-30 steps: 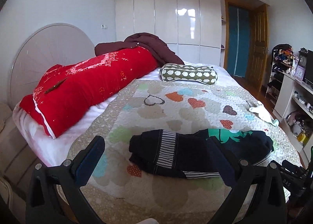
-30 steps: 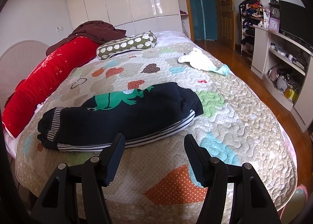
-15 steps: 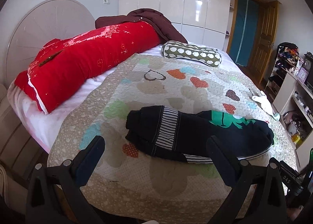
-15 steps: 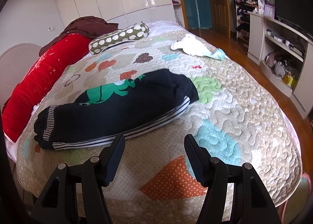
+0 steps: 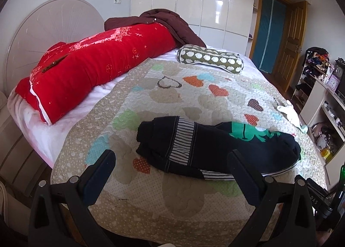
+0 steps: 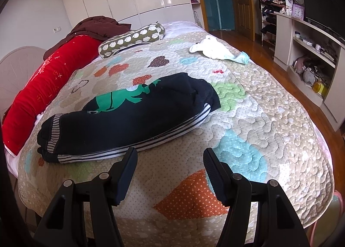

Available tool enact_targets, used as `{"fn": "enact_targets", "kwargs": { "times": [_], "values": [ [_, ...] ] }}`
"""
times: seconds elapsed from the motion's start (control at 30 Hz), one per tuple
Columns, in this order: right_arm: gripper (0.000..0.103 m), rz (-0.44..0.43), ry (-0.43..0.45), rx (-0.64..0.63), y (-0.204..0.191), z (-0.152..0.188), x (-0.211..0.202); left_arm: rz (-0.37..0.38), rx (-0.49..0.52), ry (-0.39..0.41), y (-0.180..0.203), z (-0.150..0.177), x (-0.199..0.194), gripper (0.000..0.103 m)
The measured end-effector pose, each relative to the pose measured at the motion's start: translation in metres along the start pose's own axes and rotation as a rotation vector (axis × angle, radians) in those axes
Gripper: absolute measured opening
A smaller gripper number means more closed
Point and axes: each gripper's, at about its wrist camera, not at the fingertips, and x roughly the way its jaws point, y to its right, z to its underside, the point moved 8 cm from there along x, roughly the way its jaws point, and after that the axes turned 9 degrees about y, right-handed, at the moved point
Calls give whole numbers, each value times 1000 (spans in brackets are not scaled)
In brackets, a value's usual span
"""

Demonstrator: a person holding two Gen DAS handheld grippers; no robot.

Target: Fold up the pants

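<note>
Dark navy pants [image 5: 217, 149] with striped cuffs and a green frog print lie folded in a long bundle across the quilted bed cover [image 5: 176, 95]. They also show in the right wrist view [image 6: 129, 115]. My left gripper [image 5: 172, 160] is open and empty, held above the bed's near edge, just short of the pants. My right gripper [image 6: 170, 156] is open and empty, just in front of the pants' striped edge, not touching it.
A long red bolster [image 5: 97, 67] and a brown garment [image 5: 163, 20] lie along the headboard side. A green spotted pillow [image 5: 211, 61] and a white cloth [image 6: 215, 49] lie further back. A shelf unit [image 6: 308, 48] stands past the bed's right edge.
Both grippers have drawn back and dropped slightly from the pants. The pants have not moved. Both grippers stay open.
</note>
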Motion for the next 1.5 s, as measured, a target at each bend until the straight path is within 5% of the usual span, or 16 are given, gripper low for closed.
{"fn": "enact_targets", "kwargs": {
  "times": [0.67, 1.2, 1.5],
  "values": [
    [70, -7, 26, -97, -25, 7, -12, 70, 121, 83, 30, 7, -24, 103],
    [72, -21, 44, -200, -46, 15, -15, 109, 161, 25, 46, 26, -14, 103],
    [72, -19, -5, -122, -28, 16, -1, 121, 195, -16, 58, 27, 15, 103]
  ]
}}
